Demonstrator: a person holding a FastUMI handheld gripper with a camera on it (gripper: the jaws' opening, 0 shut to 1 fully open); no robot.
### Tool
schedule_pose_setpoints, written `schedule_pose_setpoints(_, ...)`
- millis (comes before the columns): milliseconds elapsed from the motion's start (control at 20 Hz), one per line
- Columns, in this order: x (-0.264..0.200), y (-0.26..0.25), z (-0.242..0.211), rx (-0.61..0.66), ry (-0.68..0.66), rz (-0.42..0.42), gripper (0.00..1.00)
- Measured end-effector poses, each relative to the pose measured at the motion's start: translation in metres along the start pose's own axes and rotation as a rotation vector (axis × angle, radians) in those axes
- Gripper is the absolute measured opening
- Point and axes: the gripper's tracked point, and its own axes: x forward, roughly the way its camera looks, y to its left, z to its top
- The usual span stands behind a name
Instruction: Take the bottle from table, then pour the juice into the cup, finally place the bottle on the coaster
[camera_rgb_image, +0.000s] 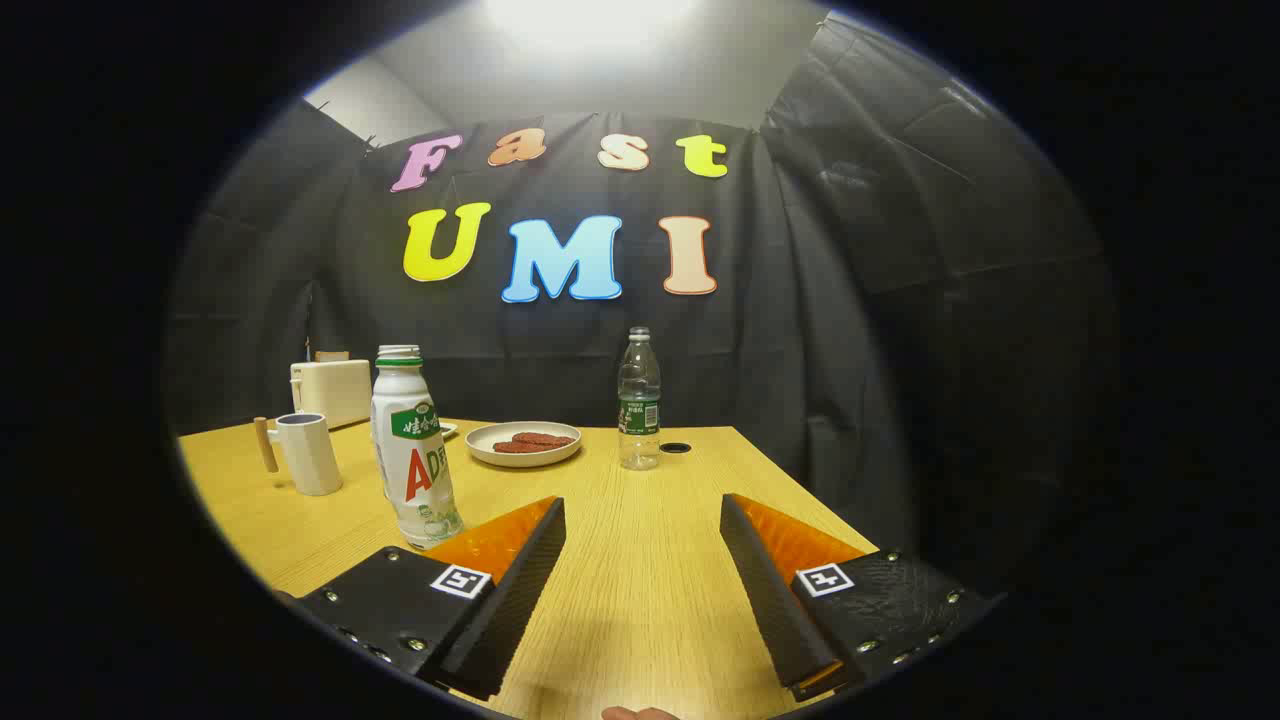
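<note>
A white juice bottle (412, 455) with a green and red label stands upright on the wooden table (640, 600), just ahead of my left finger (510, 570) and slightly outside it. Left of the bottle stands a white cup (308, 453) with a wooden handle. My gripper (642, 505) hovers low over the table, open wide, with nothing between its fingers. Behind the juice bottle, a thin pale edge (448, 429) lies on the table; I cannot tell whether it is the coaster.
A clear water bottle (639, 400) stands beyond the fingers, with a small dark round spot (676, 447) beside it. A plate (523, 455) with red-brown food sits mid-table. A pale toaster (332, 391) stands at the far left. The table's right edge runs close to my right finger.
</note>
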Motion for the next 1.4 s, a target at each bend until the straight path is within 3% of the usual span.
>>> schedule_pose_setpoints(550,0.053,0.002,0.001,-0.01,0.005,0.003,0.95)
schedule_pose_setpoints(850,0.072,0.01,0.029,-0.018,-0.054,0.011,0.96)
schedule_pose_setpoints(1100,0.045,0.04,0.061,0.002,-0.08,0.026,0.95)
schedule_pose_setpoints(1400,0.007,0.102,0.063,0.004,-0.068,0.093,0.95)
